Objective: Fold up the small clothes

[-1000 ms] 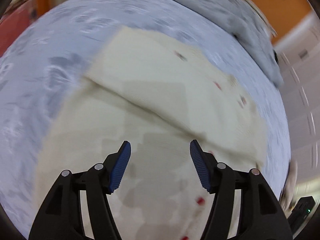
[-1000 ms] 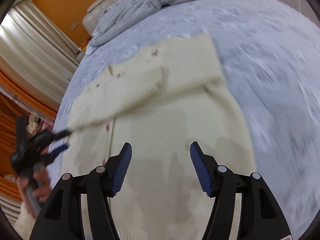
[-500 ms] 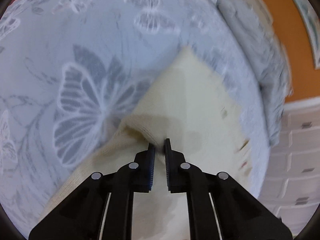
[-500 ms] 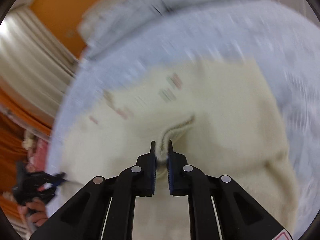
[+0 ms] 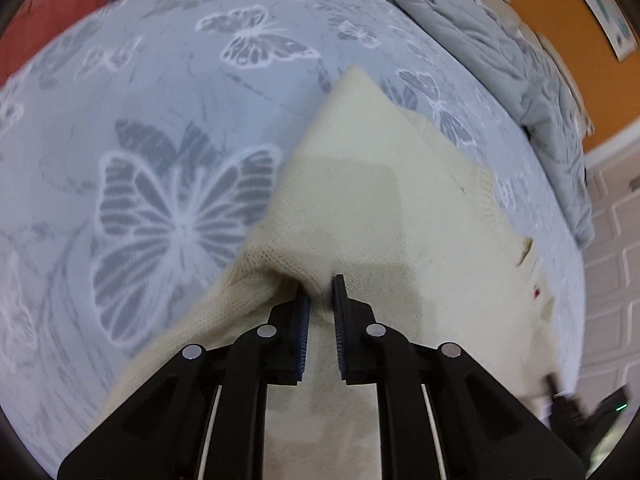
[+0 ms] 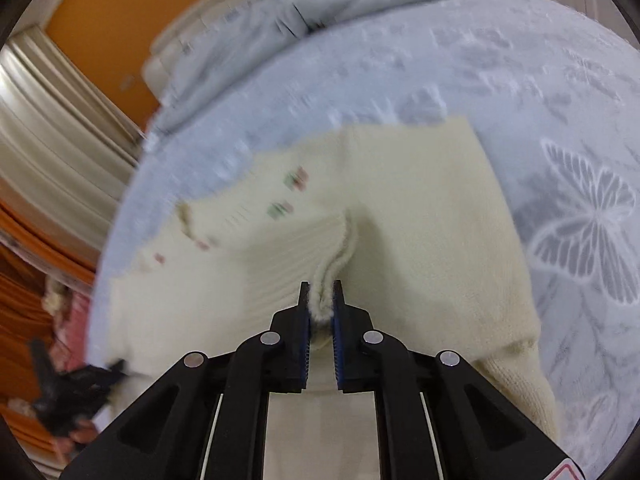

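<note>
A cream knitted sweater (image 5: pixel 380 208) with small red and green motifs lies partly folded on the bed. My left gripper (image 5: pixel 320 285) pinches a raised ridge of the knit at the sweater's left edge; its jaws are opening slightly, with the fabric still pressed between the blue pads. In the right wrist view the sweater (image 6: pixel 420 200) spreads ahead, and my right gripper (image 6: pixel 321 290) is shut on a doubled ribbed edge that stands up between its pads. The left gripper (image 6: pixel 68 384), held by a hand, shows blurred at the lower left there.
The bed carries a pale blue bedspread (image 5: pixel 180 120) with butterfly prints. A crumpled grey duvet (image 5: pixel 500 48) lies along its far side by the orange wall. Beige curtains (image 6: pixel 48 128) hang at the left of the right wrist view. White panelled cabinets (image 5: pixel 612 240) stand beyond the bed.
Both grippers were open above the flat sweater a second ago; each has since come down and shut on a pinch of knit, and now both carry it sideways across the bed.
</note>
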Available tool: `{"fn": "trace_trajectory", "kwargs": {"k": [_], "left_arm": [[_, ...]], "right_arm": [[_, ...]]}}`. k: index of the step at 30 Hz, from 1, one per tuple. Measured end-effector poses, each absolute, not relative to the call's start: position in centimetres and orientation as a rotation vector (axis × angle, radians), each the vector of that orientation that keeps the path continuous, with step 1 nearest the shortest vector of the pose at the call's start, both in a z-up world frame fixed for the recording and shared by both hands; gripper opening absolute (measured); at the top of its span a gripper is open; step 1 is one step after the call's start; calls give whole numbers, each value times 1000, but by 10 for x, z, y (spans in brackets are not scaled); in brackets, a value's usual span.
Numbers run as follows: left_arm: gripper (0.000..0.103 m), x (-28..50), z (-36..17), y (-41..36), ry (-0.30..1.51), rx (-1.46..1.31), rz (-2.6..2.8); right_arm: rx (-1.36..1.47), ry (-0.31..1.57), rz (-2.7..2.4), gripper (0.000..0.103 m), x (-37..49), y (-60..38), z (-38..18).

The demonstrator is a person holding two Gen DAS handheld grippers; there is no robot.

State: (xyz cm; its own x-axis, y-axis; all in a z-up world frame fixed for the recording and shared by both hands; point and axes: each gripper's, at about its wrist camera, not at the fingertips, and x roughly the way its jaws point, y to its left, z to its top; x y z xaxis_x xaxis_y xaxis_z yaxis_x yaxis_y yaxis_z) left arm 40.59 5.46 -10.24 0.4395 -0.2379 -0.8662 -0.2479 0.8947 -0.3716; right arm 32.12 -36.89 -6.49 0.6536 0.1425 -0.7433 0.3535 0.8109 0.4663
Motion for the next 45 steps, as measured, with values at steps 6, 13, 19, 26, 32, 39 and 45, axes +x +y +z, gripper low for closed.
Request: {"fn": "trace_trajectory", "kwargs": {"k": [6,13,19,26,32,39,45], "left_arm": [[14,402,-103,53,1114,-445,5],[14,400,-108,55,1092,-445,-7],[29,377,-82,66,1096,-414,-15],[77,264,-64,129,1130,-394,28],[78,174,-88,150,1260,-421,59],[98,143,-103,104,1249,-227,78],[66,150,-95,90,1247,-213,62]], "right_arm": [[505,978,-151,8,340,-361,-92],[455,974,-153,10,338,-360,-85],[520,926,-181,24,287,-366,-47],[586,1014,-251,62,114,-373,-33],[785,1189,-272,63,10,-353,-75],[725,1147,-253,78,9,-321,-85],[677,1105,-186,45,18,-305,-86]]}}
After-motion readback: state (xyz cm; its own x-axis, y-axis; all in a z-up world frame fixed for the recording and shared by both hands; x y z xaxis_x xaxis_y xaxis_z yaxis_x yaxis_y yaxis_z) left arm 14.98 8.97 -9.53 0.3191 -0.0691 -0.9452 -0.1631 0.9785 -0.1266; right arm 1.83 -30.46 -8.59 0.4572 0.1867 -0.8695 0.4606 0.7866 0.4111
